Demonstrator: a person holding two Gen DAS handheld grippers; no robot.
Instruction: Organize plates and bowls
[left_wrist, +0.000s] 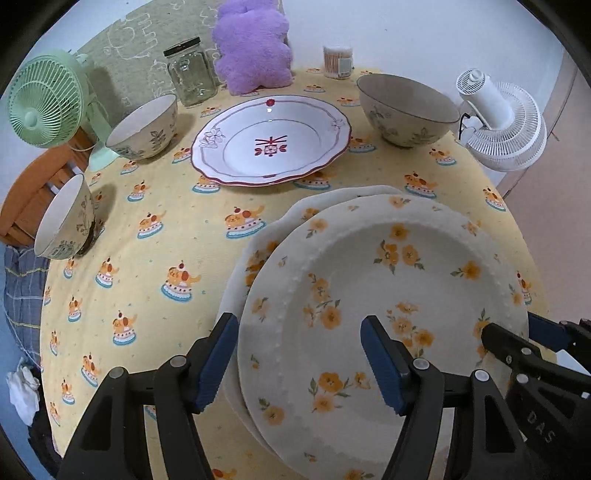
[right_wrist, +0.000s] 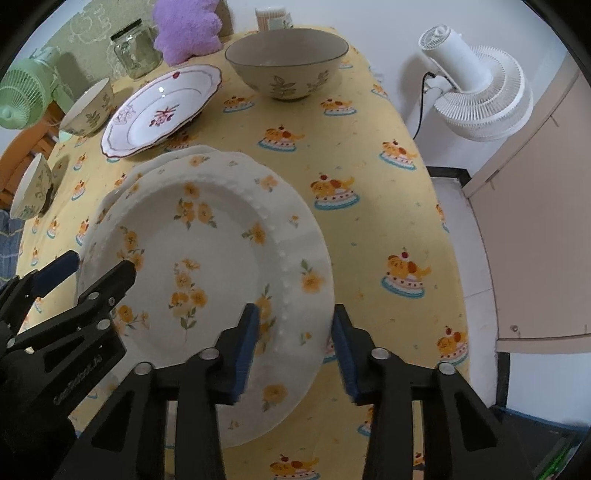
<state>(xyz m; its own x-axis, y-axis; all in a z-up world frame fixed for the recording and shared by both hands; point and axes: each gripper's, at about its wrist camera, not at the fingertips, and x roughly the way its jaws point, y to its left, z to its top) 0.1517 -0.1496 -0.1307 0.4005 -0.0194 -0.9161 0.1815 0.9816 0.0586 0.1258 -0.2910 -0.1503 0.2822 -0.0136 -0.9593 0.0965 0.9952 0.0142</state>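
Note:
A white plate with orange flowers (left_wrist: 369, 280) (right_wrist: 218, 240) lies on a second like plate (left_wrist: 332, 199) (right_wrist: 173, 153) near the table's front. My left gripper (left_wrist: 301, 363) is open, its fingers either side of the top plate's left rim. My right gripper (right_wrist: 295, 343) is open, its fingers either side of the right rim. A red-patterned plate (left_wrist: 271, 142) (right_wrist: 162, 109) lies further back. A large bowl (left_wrist: 406, 110) (right_wrist: 286, 62) stands back right. Two smaller bowls (left_wrist: 144, 127) (left_wrist: 66, 218) stand at the left.
A yellow tablecloth (left_wrist: 177, 229) covers the round table. A green fan (left_wrist: 44, 103), a glass jar (left_wrist: 190, 72), a purple plush (left_wrist: 255, 48) and a swab box (left_wrist: 338, 61) line the back. A white fan (right_wrist: 476, 88) stands off the right edge.

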